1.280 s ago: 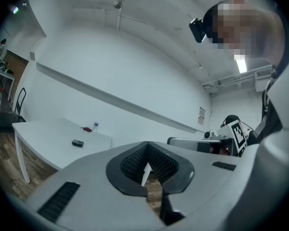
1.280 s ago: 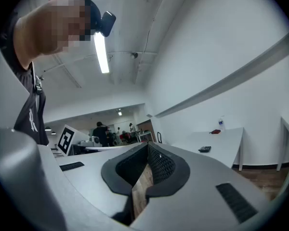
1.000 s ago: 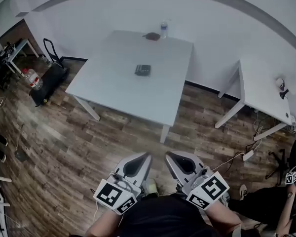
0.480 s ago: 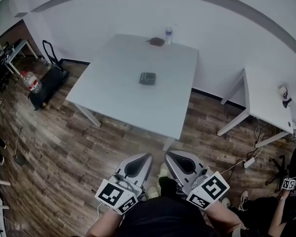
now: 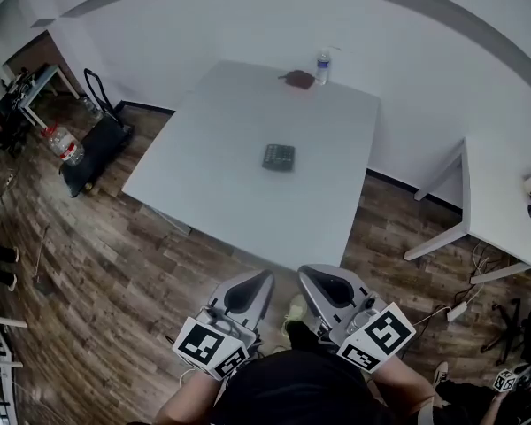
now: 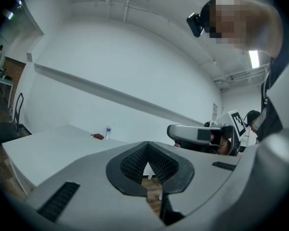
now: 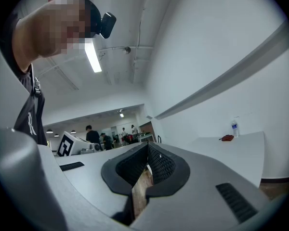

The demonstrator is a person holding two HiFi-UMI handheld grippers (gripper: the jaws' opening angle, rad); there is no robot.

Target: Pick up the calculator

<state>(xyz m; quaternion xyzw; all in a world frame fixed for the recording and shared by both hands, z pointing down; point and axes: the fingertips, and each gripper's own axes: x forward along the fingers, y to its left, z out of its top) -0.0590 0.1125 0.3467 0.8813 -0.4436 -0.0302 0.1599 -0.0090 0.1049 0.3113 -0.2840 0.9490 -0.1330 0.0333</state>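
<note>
A dark calculator (image 5: 279, 157) lies flat near the middle of the white table (image 5: 212, 184) in the head view. My left gripper (image 5: 258, 278) and right gripper (image 5: 304, 275) are held side by side low in that view, over the wooden floor just short of the table's near edge. Both are shut with nothing between the jaws. In the left gripper view my gripper (image 6: 147, 165) points level towards the table (image 6: 43, 150). The right gripper (image 7: 145, 169) shows its pads closed together. Neither gripper view shows the calculator.
A water bottle (image 5: 323, 66) and a small red object (image 5: 298, 79) stand at the table's far edge by the white wall. A second white table (image 5: 504, 202) is at the right. A black trolley (image 5: 93, 144) and a large bottle (image 5: 62, 144) sit left on the floor.
The table and calculator have come nearer and lower in the head view as I moved towards them. Both grippers kept their pose, still shut.
</note>
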